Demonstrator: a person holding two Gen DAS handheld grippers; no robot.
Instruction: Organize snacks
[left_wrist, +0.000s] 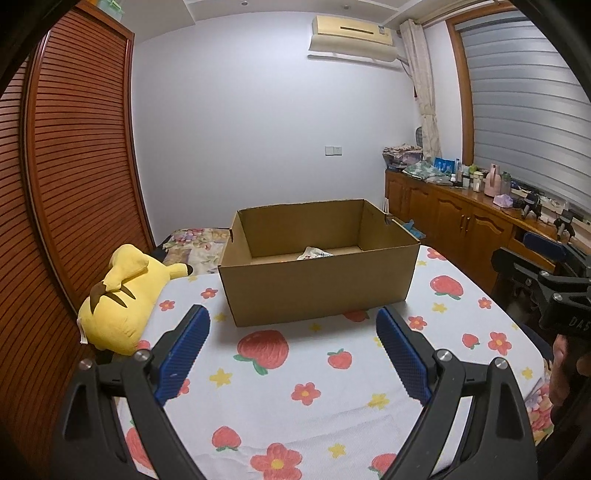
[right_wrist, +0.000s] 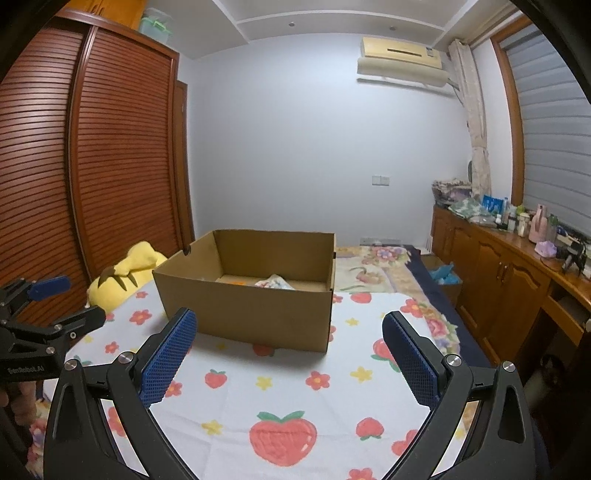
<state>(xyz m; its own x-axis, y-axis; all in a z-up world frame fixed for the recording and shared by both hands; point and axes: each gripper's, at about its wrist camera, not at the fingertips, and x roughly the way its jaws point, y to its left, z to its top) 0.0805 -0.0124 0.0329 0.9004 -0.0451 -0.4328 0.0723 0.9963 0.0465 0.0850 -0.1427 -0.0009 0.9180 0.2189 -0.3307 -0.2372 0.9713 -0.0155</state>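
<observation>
Both tongs, left tongs (left_wrist: 293, 343) and right tongs (right_wrist: 290, 350), gape empty over the strawberry-print bed (left_wrist: 295, 387). Beyond, a stiff, light, open brown cardboard box (left_wrist: 314, 291) holds a soft crinkly snack packet (left_wrist: 314, 254), best pinched at its edge.

cardboard box (right_wrist: 243, 314) on bed, right claw (right_wrist: 290, 347) spread

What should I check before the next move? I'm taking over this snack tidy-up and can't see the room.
1. Left gripper open, nothing between its fingers: ok.
2. Right gripper open, nothing held: ok.
3. Cardboard box upright on the strawberry cloth, top open: ok.
4. Room left in the box: ok, only a wrapped packet and something orange show.
5. Snacks still outside the box: cannot tell, none in view.
6. Yellow plush toy apart from the box: ok.
</observation>
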